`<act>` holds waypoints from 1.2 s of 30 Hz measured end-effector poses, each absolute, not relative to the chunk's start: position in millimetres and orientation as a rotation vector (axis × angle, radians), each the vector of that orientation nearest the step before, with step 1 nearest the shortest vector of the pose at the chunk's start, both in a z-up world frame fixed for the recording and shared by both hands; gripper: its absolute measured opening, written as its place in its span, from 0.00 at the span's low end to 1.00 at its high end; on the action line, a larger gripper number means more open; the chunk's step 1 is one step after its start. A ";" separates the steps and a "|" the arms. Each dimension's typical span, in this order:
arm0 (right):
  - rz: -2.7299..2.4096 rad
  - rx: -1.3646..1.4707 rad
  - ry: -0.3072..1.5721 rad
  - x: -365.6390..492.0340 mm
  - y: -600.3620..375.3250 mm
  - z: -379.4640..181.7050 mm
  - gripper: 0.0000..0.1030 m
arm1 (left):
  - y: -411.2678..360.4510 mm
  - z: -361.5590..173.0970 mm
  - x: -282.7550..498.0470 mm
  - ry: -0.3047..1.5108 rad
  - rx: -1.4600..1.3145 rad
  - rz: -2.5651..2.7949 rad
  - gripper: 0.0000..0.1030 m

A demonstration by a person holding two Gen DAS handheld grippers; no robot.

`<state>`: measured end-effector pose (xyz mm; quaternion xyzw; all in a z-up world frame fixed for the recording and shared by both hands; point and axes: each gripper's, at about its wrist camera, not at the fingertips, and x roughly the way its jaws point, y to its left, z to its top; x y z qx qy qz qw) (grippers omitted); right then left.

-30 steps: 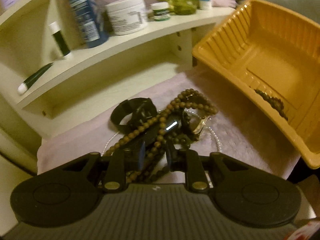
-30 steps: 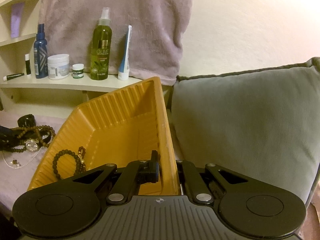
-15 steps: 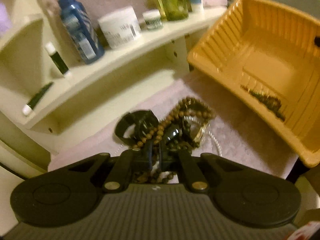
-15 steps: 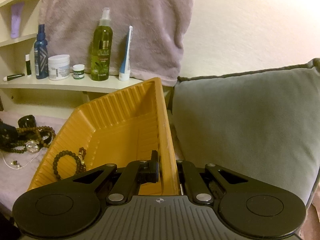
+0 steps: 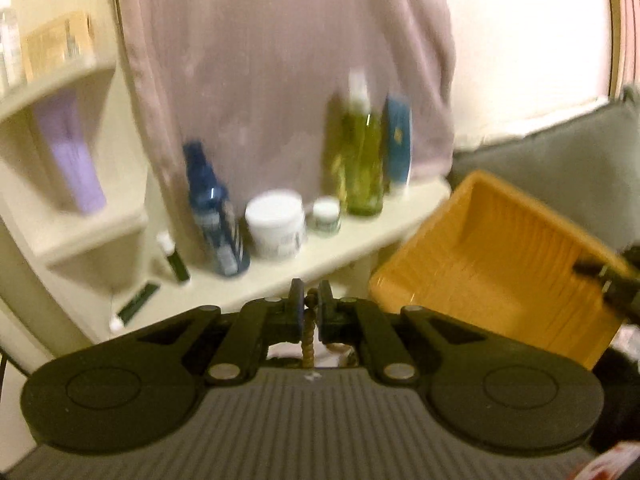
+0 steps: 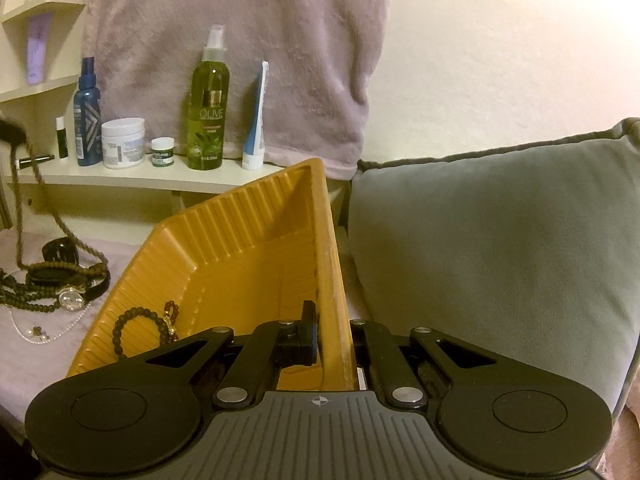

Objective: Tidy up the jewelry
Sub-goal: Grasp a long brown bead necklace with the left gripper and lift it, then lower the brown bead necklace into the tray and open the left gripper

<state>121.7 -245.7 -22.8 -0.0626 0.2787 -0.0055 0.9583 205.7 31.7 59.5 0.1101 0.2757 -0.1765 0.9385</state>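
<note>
your left gripper (image 5: 309, 305) pinches a strand of brown wooden beads (image 5: 308, 340), which hangs down between the closed fingers. in the right wrist view that strand (image 6: 52, 212) drops from 9 o'clock to the jewelry pile (image 6: 60, 280) on the lilac cloth (image 6: 24, 356). your right gripper (image 6: 334, 344) is clamped on the rim of the orange tray (image 6: 256, 232), tipping it up. a dark bead bracelet (image 6: 138, 326) lies in the tray at 7 o'clock.
</note>
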 end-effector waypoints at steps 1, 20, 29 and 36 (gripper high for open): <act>-0.011 -0.127 0.565 121.5 -245.4 -22.9 0.04 | 29.3 66.7 206.2 0.550 0.214 -0.367 0.05; -0.016 -0.125 0.560 121.6 -247.9 -24.7 0.04 | -75.6 124.4 207.8 0.414 0.147 -0.583 0.05; -0.018 -0.115 0.576 125.5 -251.9 -27.3 0.04 | -108.9 50.9 217.8 0.580 0.138 -0.625 0.05; -0.015 -0.113 0.577 125.2 -251.5 -26.4 0.04 | -104.9 10.4 227.7 0.696 0.113 -0.612 0.05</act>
